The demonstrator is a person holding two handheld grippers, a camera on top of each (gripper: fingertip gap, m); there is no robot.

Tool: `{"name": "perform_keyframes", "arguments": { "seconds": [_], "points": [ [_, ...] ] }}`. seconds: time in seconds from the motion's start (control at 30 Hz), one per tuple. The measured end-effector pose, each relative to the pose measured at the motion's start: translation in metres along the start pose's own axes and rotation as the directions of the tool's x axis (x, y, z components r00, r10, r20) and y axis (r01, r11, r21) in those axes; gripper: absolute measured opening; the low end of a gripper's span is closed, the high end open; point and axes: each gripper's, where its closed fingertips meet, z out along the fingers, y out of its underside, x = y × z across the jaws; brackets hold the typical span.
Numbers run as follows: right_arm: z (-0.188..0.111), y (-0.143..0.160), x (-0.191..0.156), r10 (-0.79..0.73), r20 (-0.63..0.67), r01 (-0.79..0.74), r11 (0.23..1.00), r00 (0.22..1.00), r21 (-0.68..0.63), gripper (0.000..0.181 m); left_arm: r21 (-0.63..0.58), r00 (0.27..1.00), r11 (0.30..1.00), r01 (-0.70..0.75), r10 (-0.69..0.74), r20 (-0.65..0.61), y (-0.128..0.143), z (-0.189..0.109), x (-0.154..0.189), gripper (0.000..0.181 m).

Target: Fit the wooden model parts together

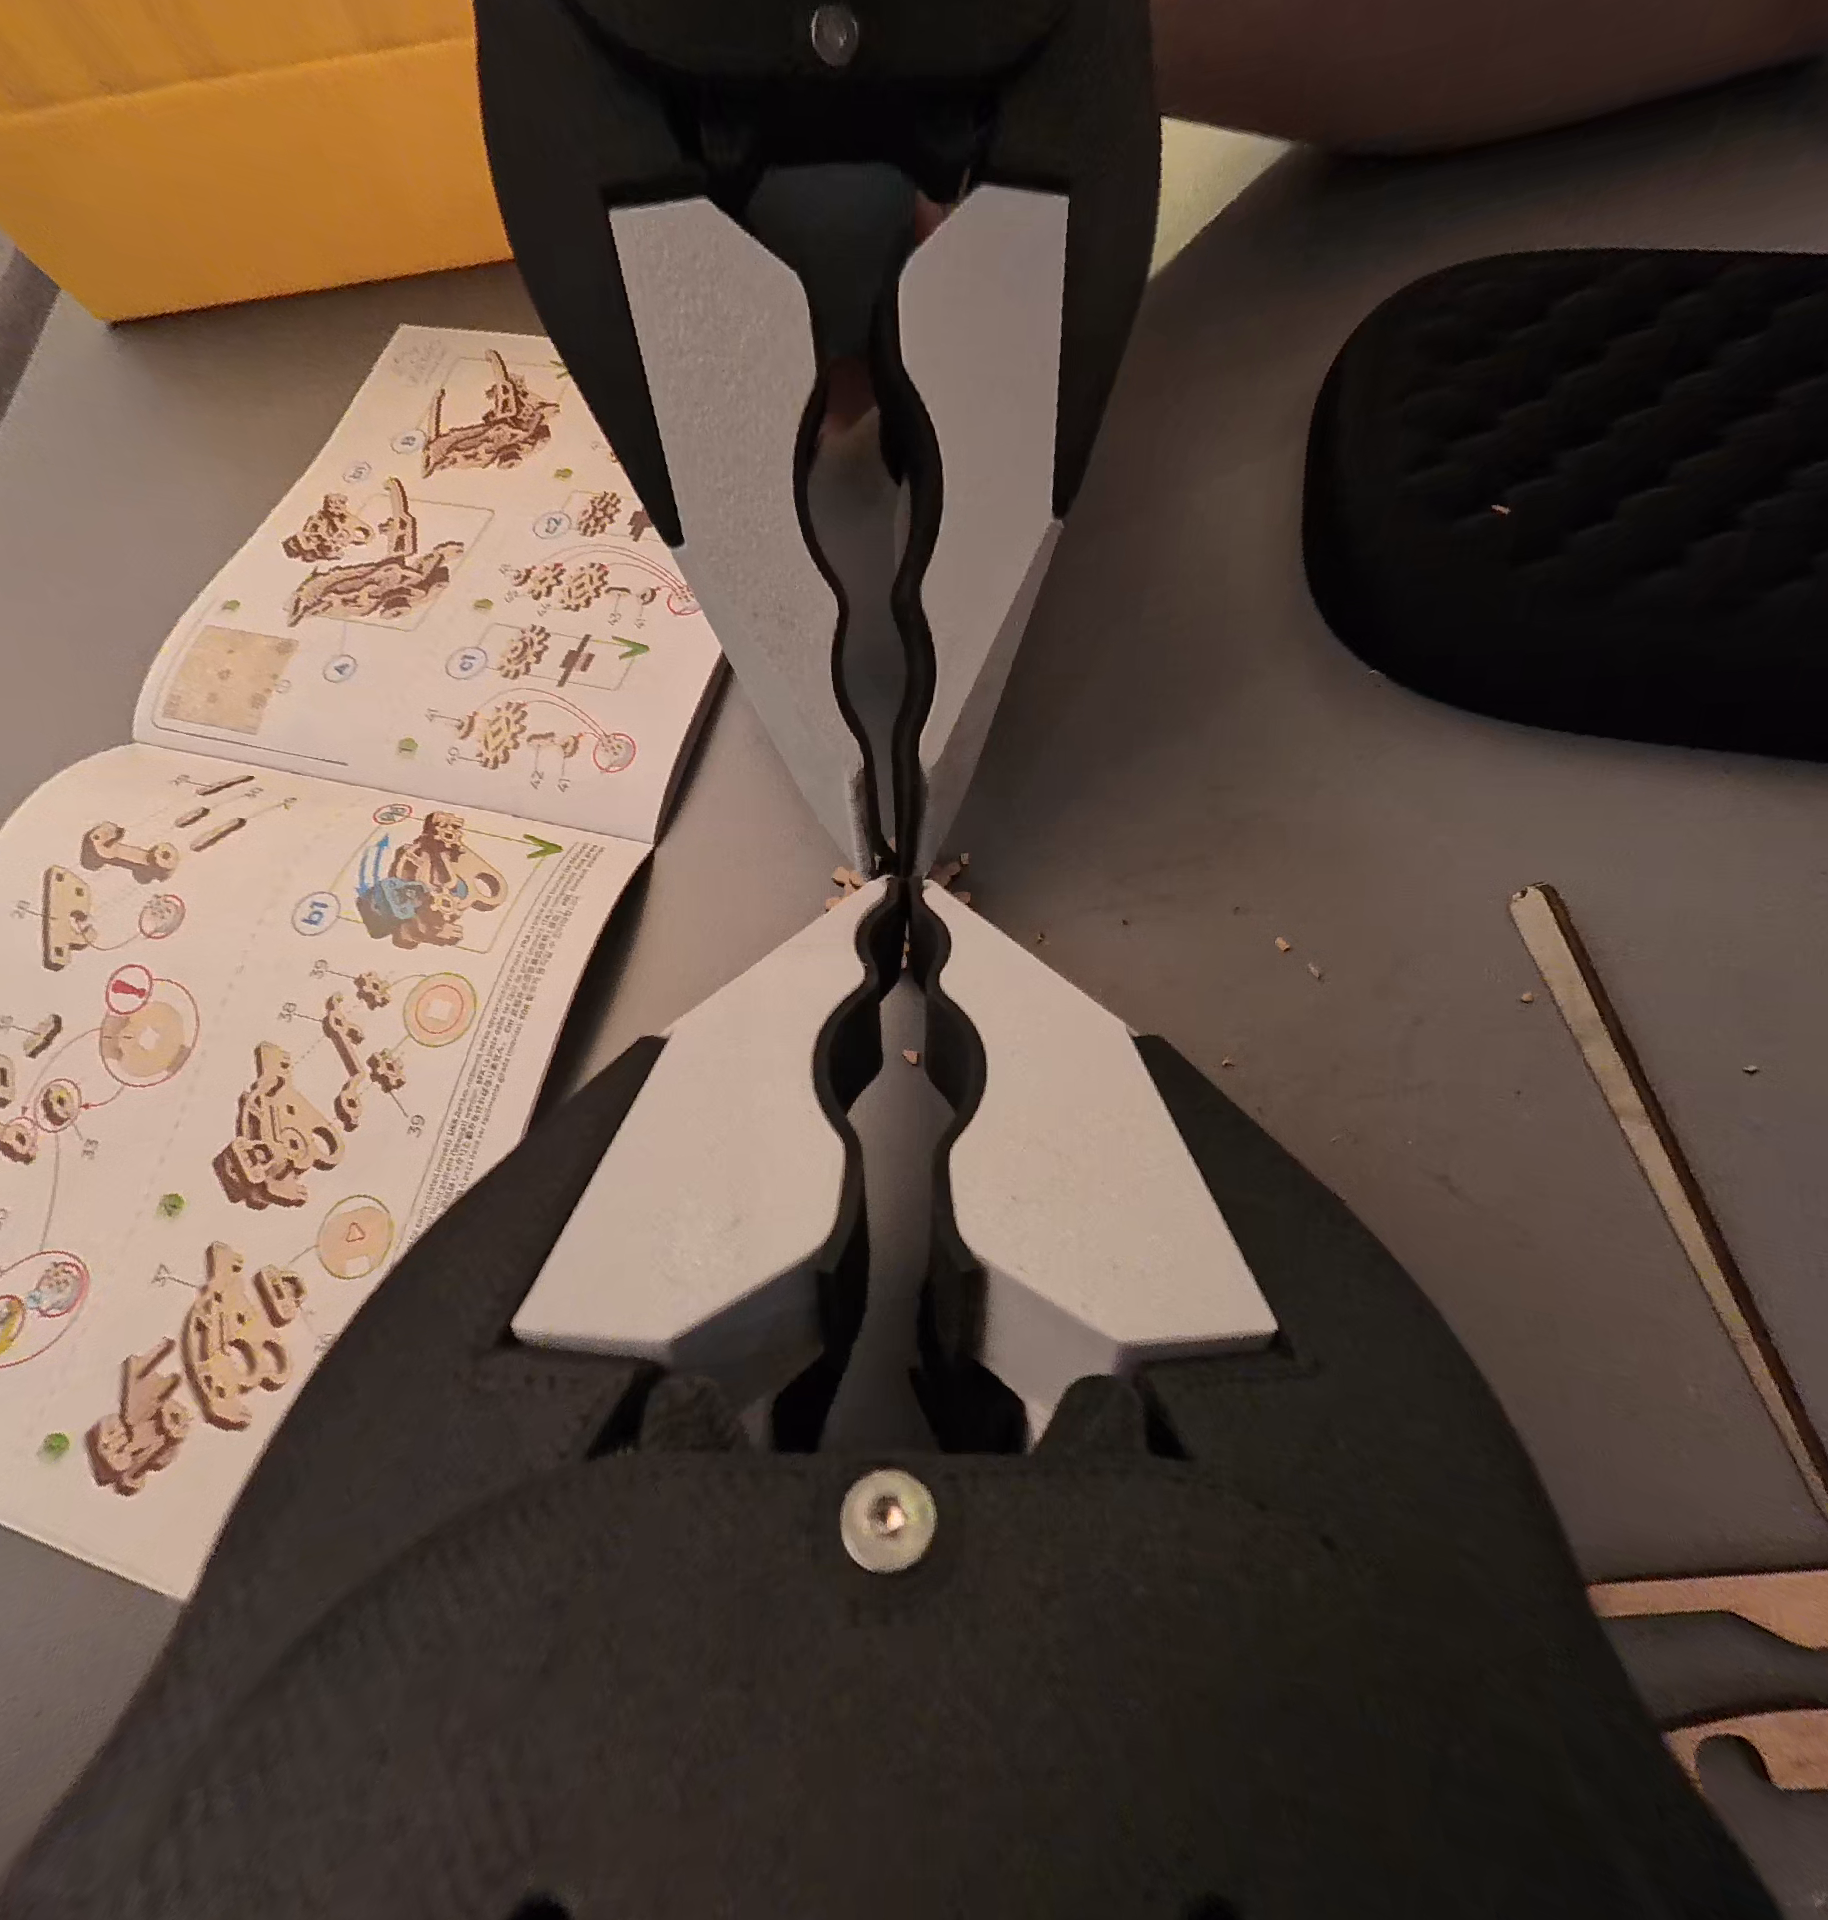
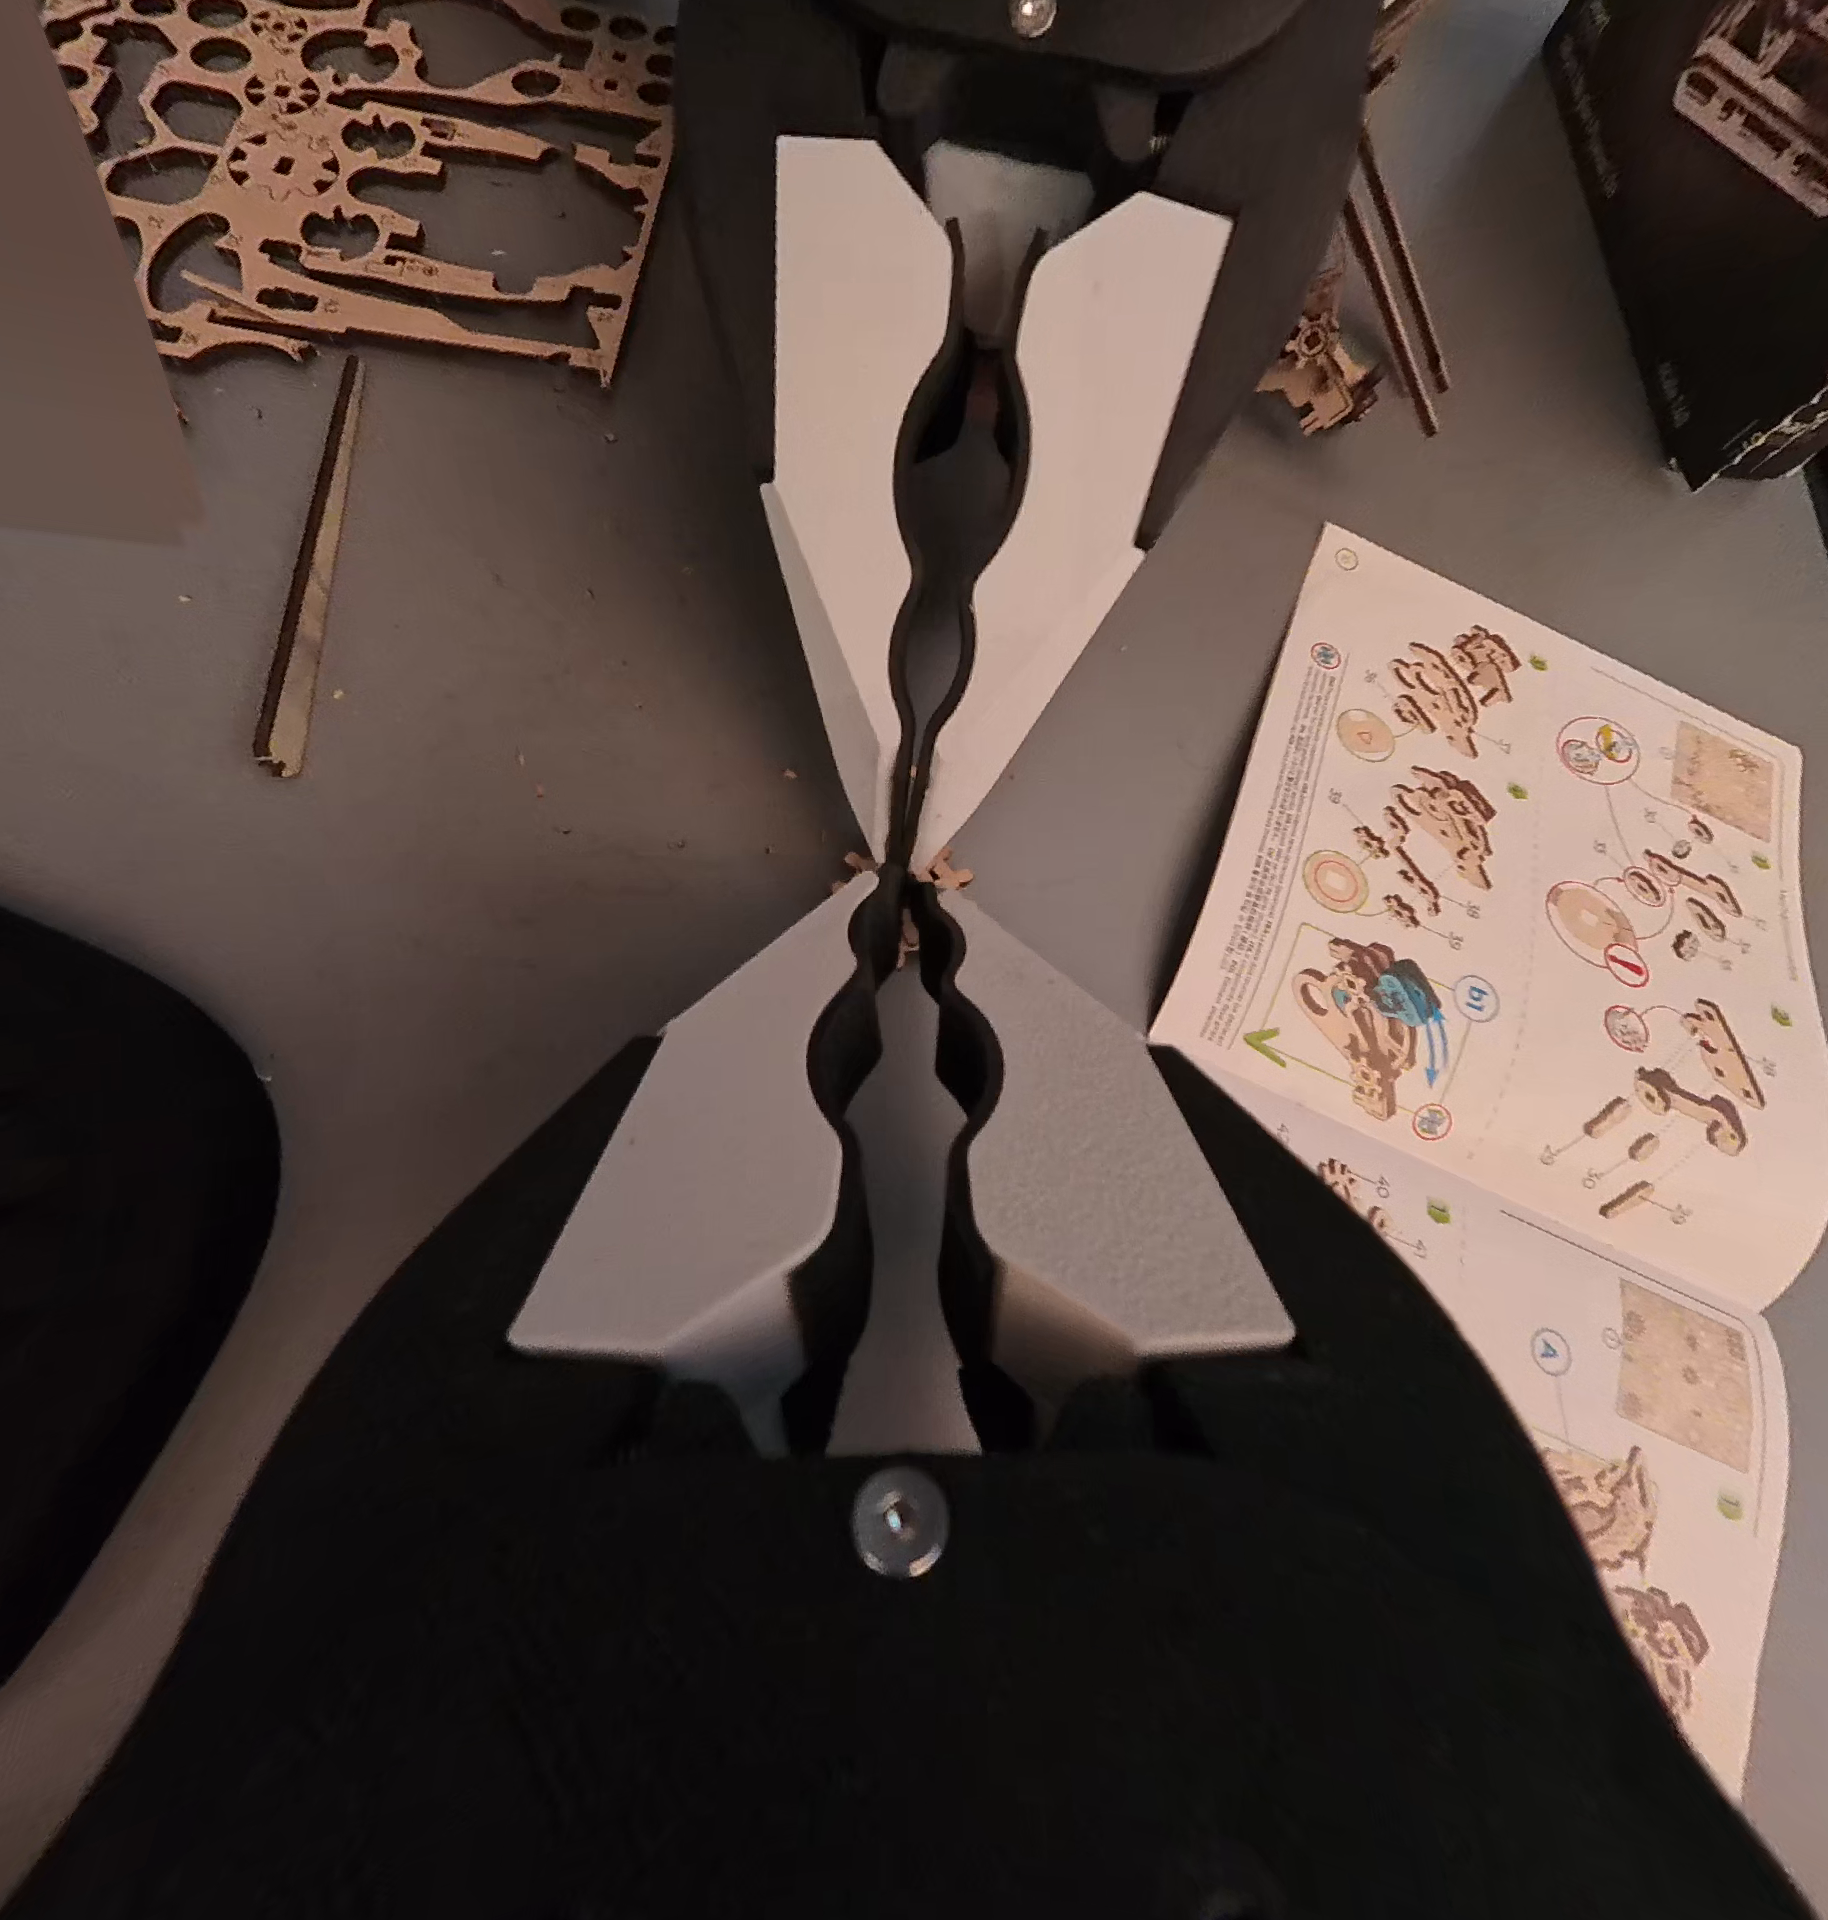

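Observation:
My two grippers meet tip to tip over the grey table. In the left wrist view my left gripper (image 1: 897, 906) comes from below, and the right gripper (image 1: 894, 847) comes from above. Both have their jaws closed. Small pale wooden parts (image 1: 949, 871) stick out on either side of the meeting tips. In the right wrist view my right gripper (image 2: 894, 902) is at the bottom and the left gripper (image 2: 905, 831) at the top. A small toothed wooden part (image 2: 943, 869) shows between the tips. Most of the parts are hidden by the pads.
An open instruction booklet (image 1: 266, 935) (image 2: 1512, 935) lies on the table beside the grippers. Also in view are a yellow box (image 1: 214, 156), a black mat (image 1: 1616, 499), a wooden strip (image 1: 1668, 1195) (image 2: 312, 582), a punched-out wooden sheet (image 2: 370, 177), a black box (image 2: 1720, 208) and wood crumbs (image 1: 1294, 956). The grippers are tip to tip, or close to it.

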Motion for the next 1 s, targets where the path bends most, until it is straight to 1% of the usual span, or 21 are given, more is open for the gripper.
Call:
{"name": "perform_keyframes", "arguments": {
  "seconds": [0.07, 0.13, 0.23, 0.3, 0.37, 0.53, 0.57, 0.73, 0.83, 0.97, 1.0],
  "points": [
    [0.000, -0.002, 0.001, -0.011, -0.014, 0.012, 1.000, 1.000, 0.012, 0.001, -0.011, 1.000, 1.000, 0.006, -0.006, -0.023, 0.000, -0.001, 0.002, 0.000],
    [-0.001, -0.004, 0.002, -0.002, -0.009, 0.002, 1.000, 1.000, 0.023, 0.001, -0.042, 0.996, 0.998, 0.037, -0.041, -0.079, 0.002, -0.006, 0.006, 0.008],
    [-0.012, -0.012, 0.007, -0.023, -0.032, 0.024, 0.999, 0.999, 0.033, 0.006, -0.062, 0.999, 0.998, 0.005, -0.007, -0.036, 0.005, -0.016, -0.002, 0.016],
    [-0.017, -0.017, 0.007, -0.038, -0.028, 0.039, 0.998, 0.999, 0.043, 0.008, -0.051, 1.000, 0.999, -0.004, 0.004, -0.013, 0.004, -0.016, -0.006, 0.021],
    [-0.014, -0.018, 0.003, -0.042, -0.008, 0.043, 0.998, 0.999, 0.044, 0.009, -0.043, 0.999, 0.999, 0.014, -0.016, -0.039, 0.004, -0.012, -0.004, 0.020],
    [-0.003, -0.009, -0.001, -0.088, -0.012, 0.087, 0.995, 0.996, -0.040, 0.003, -0.051, 0.998, 0.998, 0.022, -0.025, -0.053, 0.010, -0.003, -0.002, 0.020],
    [-0.001, -0.008, -0.002, -0.080, -0.004, 0.080, 0.996, 0.997, -0.037, 0.000, -0.054, 0.998, 0.998, 0.023, -0.027, -0.063, 0.011, -0.001, -0.001, 0.020],
    [0.000, -0.004, 0.004, -0.018, -0.014, 0.018, 1.000, 1.000, -0.022, 0.000, -0.052, 0.998, 0.999, 0.013, -0.016, -0.060, 0.012, 0.002, -0.001, 0.018],
    [0.000, -0.003, 0.004, -0.038, -0.024, 0.038, 0.999, 0.999, -0.028, 0.000, -0.048, 0.997, 0.998, 0.027, -0.030, -0.066, 0.012, 0.001, -0.001, 0.017],
    [0.000, -0.002, 0.003, -0.026, -0.023, 0.026, 1.000, 0.999, -0.010, 0.000, -0.048, 0.998, 0.999, 0.025, -0.028, -0.062, 0.012, 0.001, -0.001, 0.017],
    [-0.001, -0.001, 0.001, -0.029, -0.015, 0.029, 0.999, 0.999, -0.022, 0.000, -0.038, 0.998, 0.999, 0.024, -0.026, -0.061, 0.010, 0.001, -0.001, 0.017]
  ]
}}
